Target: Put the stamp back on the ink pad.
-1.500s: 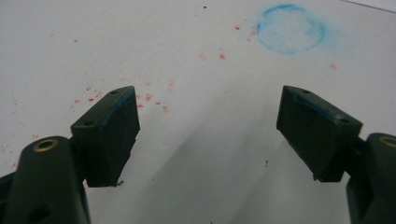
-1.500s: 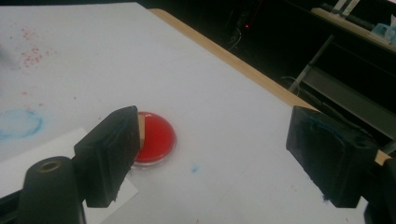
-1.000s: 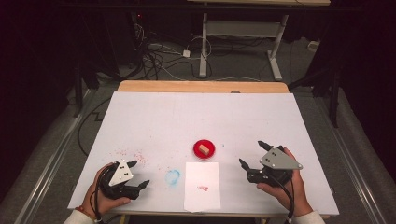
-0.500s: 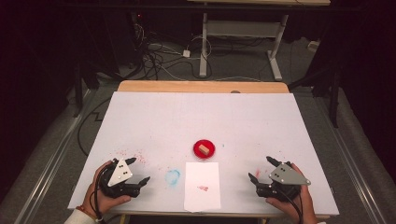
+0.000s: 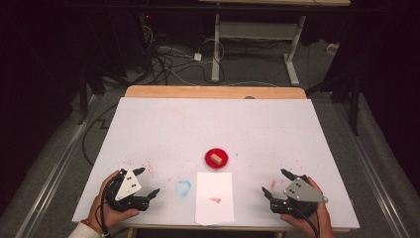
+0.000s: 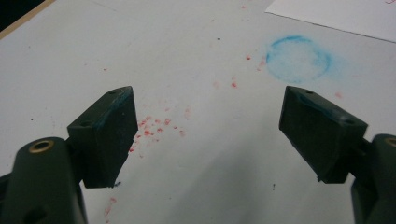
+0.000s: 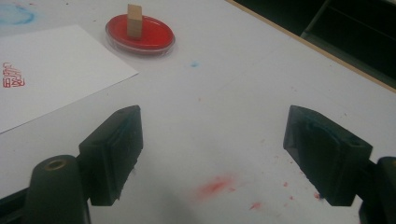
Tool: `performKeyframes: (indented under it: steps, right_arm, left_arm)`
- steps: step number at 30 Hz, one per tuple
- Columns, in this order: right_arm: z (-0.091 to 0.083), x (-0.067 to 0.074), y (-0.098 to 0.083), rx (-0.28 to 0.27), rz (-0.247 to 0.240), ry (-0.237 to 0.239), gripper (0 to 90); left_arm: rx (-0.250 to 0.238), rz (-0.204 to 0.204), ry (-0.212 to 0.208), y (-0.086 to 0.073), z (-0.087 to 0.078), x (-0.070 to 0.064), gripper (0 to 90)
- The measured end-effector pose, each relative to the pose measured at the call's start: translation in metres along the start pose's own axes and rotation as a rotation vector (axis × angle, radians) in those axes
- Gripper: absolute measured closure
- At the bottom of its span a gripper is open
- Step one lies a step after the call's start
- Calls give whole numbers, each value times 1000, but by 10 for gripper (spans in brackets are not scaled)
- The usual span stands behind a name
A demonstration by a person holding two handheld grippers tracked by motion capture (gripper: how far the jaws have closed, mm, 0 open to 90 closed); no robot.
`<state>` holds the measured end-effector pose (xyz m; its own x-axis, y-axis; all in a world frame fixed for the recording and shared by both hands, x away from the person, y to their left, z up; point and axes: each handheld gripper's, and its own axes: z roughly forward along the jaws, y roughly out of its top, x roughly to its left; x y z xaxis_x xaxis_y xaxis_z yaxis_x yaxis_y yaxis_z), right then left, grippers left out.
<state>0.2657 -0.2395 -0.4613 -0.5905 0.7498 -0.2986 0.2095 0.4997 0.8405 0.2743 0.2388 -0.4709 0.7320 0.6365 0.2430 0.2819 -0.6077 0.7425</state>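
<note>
A small wooden stamp block [image 5: 216, 158] [image 7: 134, 20] stands upright in a round red ink pad dish [image 5: 222, 154] [image 7: 154, 39] near the table's middle. Just in front of it lies a white sheet of paper [image 5: 214, 197] [image 7: 51, 65] with a small red stamp mark [image 5: 215, 200] [image 7: 13, 77]. My left gripper [image 5: 146, 182] [image 6: 205, 135] rests at the front left, open, with nothing between its jaws. My right gripper [image 5: 275, 183] [image 7: 212, 156] sits at the front right, open and empty, its jaws pointing toward the paper and dish.
The white table top [image 5: 198, 129] carries a blue ring smudge [image 5: 183, 188] [image 6: 298, 57] between the left gripper and the paper, plus red ink specks [image 6: 156, 126] [image 7: 215, 185]. A wooden edge [image 5: 213, 92] runs along the far side. Cables and desk legs lie beyond.
My right gripper has pulled back from beside the dish toward the front right edge of the table. My left gripper shifted only slightly. Stamp and paper have not moved.
</note>
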Motion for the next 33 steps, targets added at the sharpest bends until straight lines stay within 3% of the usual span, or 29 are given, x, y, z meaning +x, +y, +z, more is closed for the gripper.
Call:
performKeyframes:
  steps: [14,33]
  right_arm:
    - [0,0,2,-11,-24,-13,203]
    - [-1,1,3,-18,-19,-17,208]
  left_arm:
    - [15,2,-4,-1,2,0,187]
    - [17,-4,-16,3,9,1,187]
